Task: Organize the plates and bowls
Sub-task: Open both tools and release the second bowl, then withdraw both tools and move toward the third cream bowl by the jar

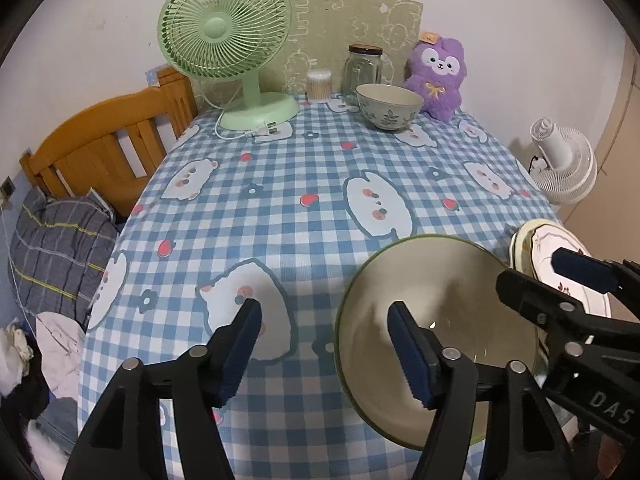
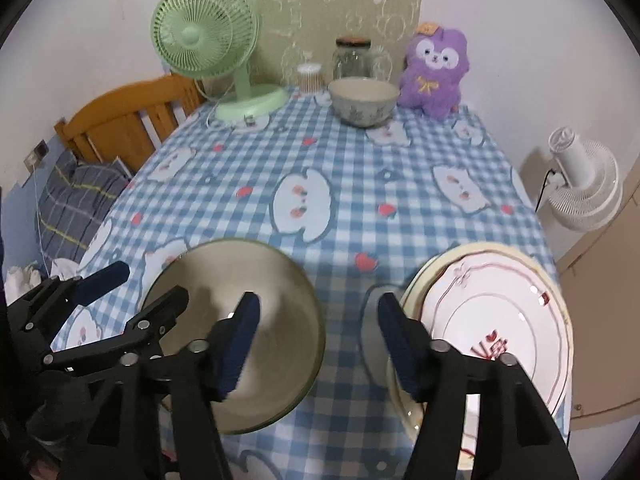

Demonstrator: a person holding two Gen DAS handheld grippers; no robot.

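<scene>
A wide green-rimmed bowl (image 1: 436, 320) (image 2: 248, 312) sits near the table's front edge. A white plate with red markings (image 2: 496, 328) (image 1: 568, 276) lies on a cream plate at the front right. A floral bowl (image 1: 389, 106) (image 2: 363, 101) stands at the back. My left gripper (image 1: 324, 344) is open, its right finger over the green-rimmed bowl's left side. My right gripper (image 2: 316, 332) is open, straddling the gap between the bowl and the plates. Each gripper shows at the edge of the other's view.
On the blue checked tablecloth (image 1: 280, 200) at the back stand a green fan (image 1: 224, 40), a glass jar (image 1: 362, 72), a cotton swab box (image 1: 319, 86) and a purple plush toy (image 1: 438, 76). A wooden bed frame (image 1: 104, 148) is left, a white fan (image 2: 584, 188) right.
</scene>
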